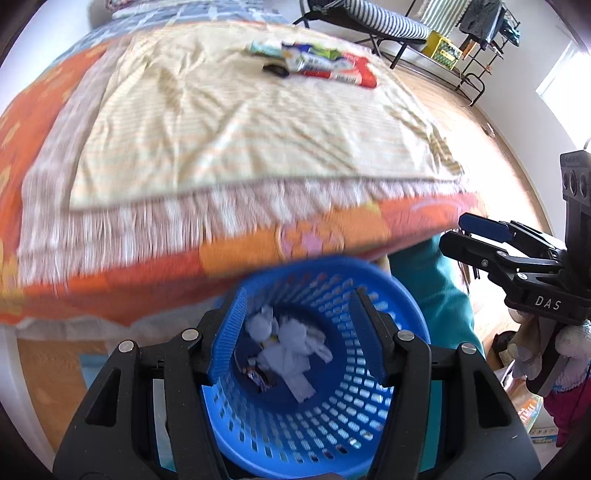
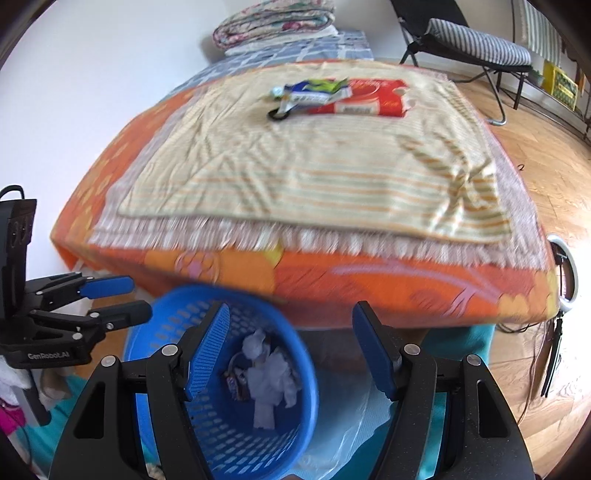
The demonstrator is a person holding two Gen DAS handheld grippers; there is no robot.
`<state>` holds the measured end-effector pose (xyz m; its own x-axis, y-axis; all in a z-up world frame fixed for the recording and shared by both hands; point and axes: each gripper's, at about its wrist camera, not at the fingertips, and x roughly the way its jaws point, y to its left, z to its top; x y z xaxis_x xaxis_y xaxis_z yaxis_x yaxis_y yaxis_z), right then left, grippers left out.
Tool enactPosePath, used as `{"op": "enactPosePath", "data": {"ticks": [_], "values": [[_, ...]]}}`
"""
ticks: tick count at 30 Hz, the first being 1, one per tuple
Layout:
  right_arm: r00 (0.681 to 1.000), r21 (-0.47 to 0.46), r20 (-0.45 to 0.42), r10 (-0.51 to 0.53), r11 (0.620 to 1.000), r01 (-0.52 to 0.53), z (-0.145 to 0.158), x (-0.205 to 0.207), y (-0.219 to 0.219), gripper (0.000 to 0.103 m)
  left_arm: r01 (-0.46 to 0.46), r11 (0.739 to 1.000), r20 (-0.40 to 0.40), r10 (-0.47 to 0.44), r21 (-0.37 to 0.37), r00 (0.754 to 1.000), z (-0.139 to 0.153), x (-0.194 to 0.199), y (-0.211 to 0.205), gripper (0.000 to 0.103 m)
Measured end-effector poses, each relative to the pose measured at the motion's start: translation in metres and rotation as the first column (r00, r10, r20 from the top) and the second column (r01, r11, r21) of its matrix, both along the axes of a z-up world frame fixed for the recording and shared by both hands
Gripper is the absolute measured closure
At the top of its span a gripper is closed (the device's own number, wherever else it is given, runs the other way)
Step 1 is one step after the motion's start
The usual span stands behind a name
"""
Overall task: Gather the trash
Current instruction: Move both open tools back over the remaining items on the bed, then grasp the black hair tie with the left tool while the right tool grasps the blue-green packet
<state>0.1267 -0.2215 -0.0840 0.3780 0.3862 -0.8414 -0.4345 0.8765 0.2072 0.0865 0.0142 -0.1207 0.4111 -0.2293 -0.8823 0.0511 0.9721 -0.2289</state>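
A blue mesh basket (image 1: 402, 354) (image 2: 184, 325) stands on the floor below the bed's near edge, holding crumpled white paper (image 1: 288, 350) (image 2: 269, 373) and a candy wrapper (image 1: 260, 378). Snack wrappers (image 1: 321, 64) (image 2: 343, 96) and a small black item (image 1: 275, 70) (image 2: 277, 114) lie far back on the striped cloth. My left gripper (image 1: 295, 332) is open and empty above the basket. My right gripper (image 2: 291, 350) is open and empty just right of the basket; it also shows at the right of the left wrist view (image 1: 452, 232).
The bed (image 2: 369, 280) has an orange cover and a fringed cream cloth (image 1: 240, 122). A folded quilt (image 2: 273, 22) lies at its head. A striped lounger (image 2: 476, 40) and a rack stand on the wooden floor (image 2: 546, 155) at the right. A teal sheet (image 1: 436, 280) hangs beside the basket.
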Motion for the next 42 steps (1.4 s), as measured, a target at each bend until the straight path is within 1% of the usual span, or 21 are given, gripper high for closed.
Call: {"op": "enactPosePath", "data": {"ticks": [5, 11, 18, 21, 23, 25, 26, 28, 32, 35, 39, 42], "values": [[0.999, 0.025, 0.021, -0.042, 0.999, 0.042, 0.011, 0.028, -0.010, 0.034, 0.017, 1.000, 0.048, -0.018, 0.022, 0.999, 0.016, 0.032, 0.000, 0.044], [0.995, 0.039, 0.063, -0.078, 0.996, 0.076, 0.024, 0.063, -0.018, 0.034, 0.009, 1.000, 0.082, -0.011, 0.016, 0.997, 0.025, 0.069, 0.007, 0.044], [0.992, 0.093, 0.051, -0.119, 0.989, 0.114, 0.025, 0.104, -0.021, 0.034, 0.001, 0.999, 0.112, -0.006, 0.038, 0.994, 0.027, 0.119, 0.015, 0.044], [0.990, 0.126, 0.040, -0.133, 0.984, 0.127, 0.024, 0.120, -0.021, 0.034, -0.011, 1.000, 0.127, 0.007, 0.030, 0.992, 0.027, 0.143, 0.020, 0.044], [0.989, 0.159, 0.022, -0.144, 0.977, 0.139, 0.021, 0.132, -0.020, 0.034, -0.023, 1.000, 0.133, 0.020, 0.019, 0.991, 0.025, 0.161, 0.024, 0.044], [0.987, 0.203, -0.006, -0.163, 0.966, 0.161, 0.017, 0.146, -0.019, 0.034, -0.022, 0.999, 0.142, 0.018, 0.024, 0.990, 0.024, 0.174, 0.025, 0.044], [0.985, 0.222, -0.020, -0.172, 0.960, 0.172, 0.016, 0.152, -0.019, 0.034, -0.020, 0.999, 0.147, 0.015, 0.031, 0.989, 0.023, 0.180, 0.025, 0.047], [0.979, 0.265, -0.057, -0.194, 0.943, 0.202, 0.010, 0.165, -0.019, 0.034, -0.011, 0.999, 0.147, 0.005, 0.042, 0.989, 0.019, 0.193, 0.024, 0.053], [0.964, 0.353, -0.146, -0.222, 0.899, 0.261, -0.005, 0.189, -0.018, 0.034, 0.002, 0.999, 0.138, -0.009, 0.052, 0.990, 0.009, 0.212, 0.023, 0.054], [0.956, 0.377, -0.183, -0.230, 0.881, 0.285, -0.014, 0.201, -0.014, 0.034, 0.009, 0.998, 0.129, -0.017, 0.059, 0.992, 0.002, 0.223, 0.022, 0.059], [0.951, 0.388, -0.205, -0.232, 0.873, 0.296, -0.022, 0.213, -0.004, 0.034, 0.008, 0.999, 0.135, -0.015, 0.053, 0.991, -0.002, 0.235, 0.023, 0.059], [0.945, 0.405, -0.226, -0.238, 0.859, 0.313, -0.026, 0.222, -0.002, 0.034, 0.007, 0.998, 0.137, -0.016, 0.064, 0.990, -0.005, 0.244, 0.022, 0.059]]}}
